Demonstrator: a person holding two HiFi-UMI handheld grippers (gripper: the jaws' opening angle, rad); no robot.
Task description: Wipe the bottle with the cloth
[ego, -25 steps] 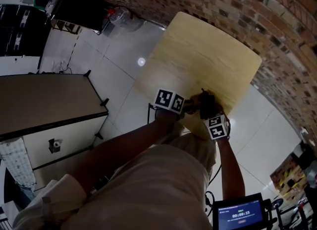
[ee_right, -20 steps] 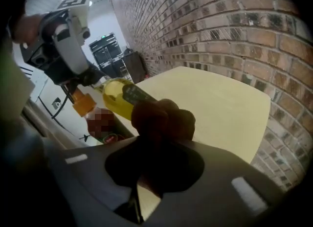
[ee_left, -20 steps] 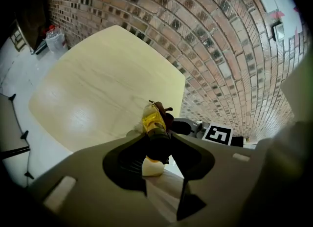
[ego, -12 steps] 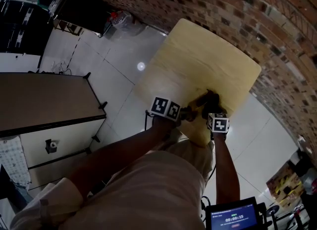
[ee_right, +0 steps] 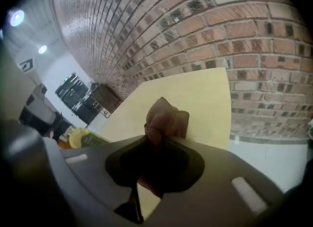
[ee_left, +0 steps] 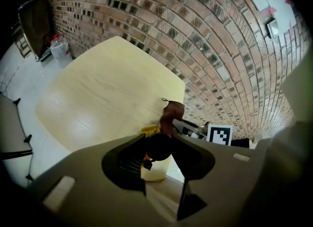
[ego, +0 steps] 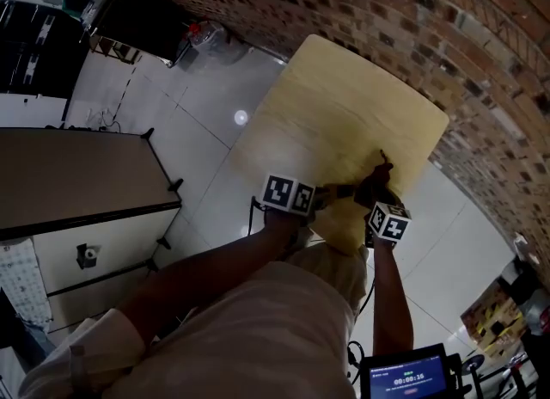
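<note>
A pale yellow bottle [ee_left: 156, 166] with a black cap and a yellow label hangs at the near edge of the wooden table [ego: 344, 113]. My left gripper [ee_left: 159, 147] is shut on its cap end; in the head view the left gripper [ego: 331, 193] points right. A crumpled brown cloth [ee_right: 165, 118] is pinched in my right gripper [ee_right: 152, 152], which is shut on it. In the head view the cloth [ego: 378, 181] sits just right of the bottle, with the right gripper [ego: 378, 201] under it. From the right gripper view the bottle [ee_right: 80, 138] shows at the left, apart from the cloth.
A brick wall [ego: 412, 10] runs behind the table. A dark-topped cabinet [ego: 86, 174] stands at the left on the white tiled floor [ego: 180, 105]. A plastic water bottle [ego: 204, 32] stands on the floor by the wall. A small screen [ego: 412, 380] is at the bottom.
The right gripper has rolled and carried the cloth to the right, off the bottle. The left gripper and bottle have stayed almost in place.
</note>
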